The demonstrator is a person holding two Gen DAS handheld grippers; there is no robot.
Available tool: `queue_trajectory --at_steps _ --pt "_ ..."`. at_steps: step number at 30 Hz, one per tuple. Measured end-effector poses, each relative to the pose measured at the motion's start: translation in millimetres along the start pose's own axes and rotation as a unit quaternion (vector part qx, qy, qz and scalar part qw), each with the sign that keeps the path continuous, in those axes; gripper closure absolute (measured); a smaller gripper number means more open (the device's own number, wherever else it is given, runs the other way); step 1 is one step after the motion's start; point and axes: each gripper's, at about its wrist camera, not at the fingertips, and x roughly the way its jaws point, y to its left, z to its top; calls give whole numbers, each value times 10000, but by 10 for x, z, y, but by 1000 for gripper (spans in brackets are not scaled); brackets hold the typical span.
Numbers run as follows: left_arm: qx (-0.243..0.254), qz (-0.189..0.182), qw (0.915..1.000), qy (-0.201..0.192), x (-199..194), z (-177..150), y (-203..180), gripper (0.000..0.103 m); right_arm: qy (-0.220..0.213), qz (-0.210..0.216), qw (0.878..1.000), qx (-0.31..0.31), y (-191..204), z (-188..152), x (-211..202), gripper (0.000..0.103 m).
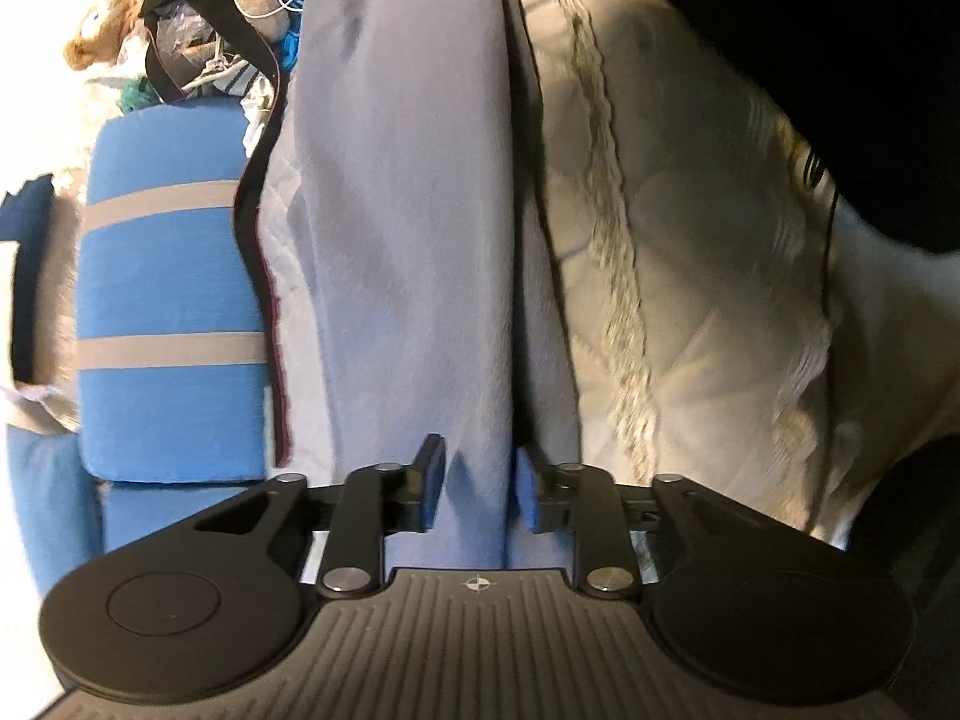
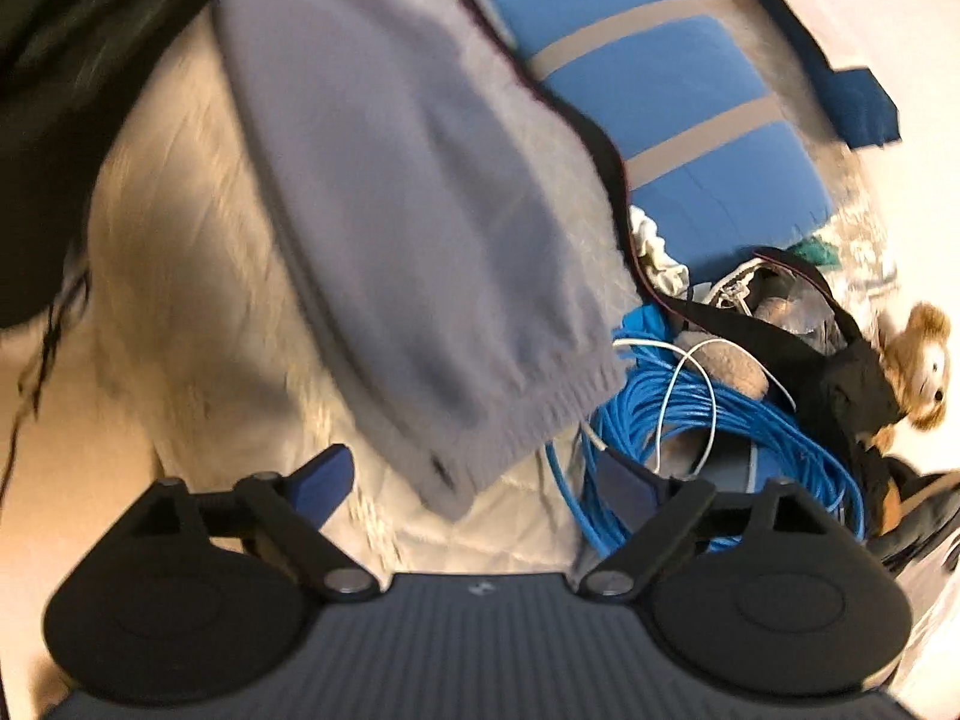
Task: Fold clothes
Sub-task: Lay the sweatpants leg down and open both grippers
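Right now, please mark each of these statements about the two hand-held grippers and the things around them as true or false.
1. The left hand-held gripper is closed on a fold of the lavender garment. True.
2. The right hand-held gripper also grips the garment. False: its jaws stand wide open, and the ribbed hem hangs free above them.
3. A coil of blue cable lies beside the garment. True.
4. The teddy bear sits on top of the garment. False: it lies apart, beyond the clutter at the edge.
5. The blue cushion has grey stripes. True.
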Motion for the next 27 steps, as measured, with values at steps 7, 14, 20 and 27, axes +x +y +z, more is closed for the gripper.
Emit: queue_trajectory --at_steps 7,14,20,27 --pt "16 130 9998 151 -10 -73 17 65 -425 247 9923 1138 -392 577 6 0" --pt "9 207 9994 282 -53 -125 8 61 -831 289 9912 988 -758 1301 315 0" --pt "-226 414 9987 205 -350 -128 25 42 -1062 510 9876 1037 -973 1885 499 0" --pt "-981 -449 9942 -29 -602 34 32 41 -1108 829 9818 1299 -689 2550 324 0"
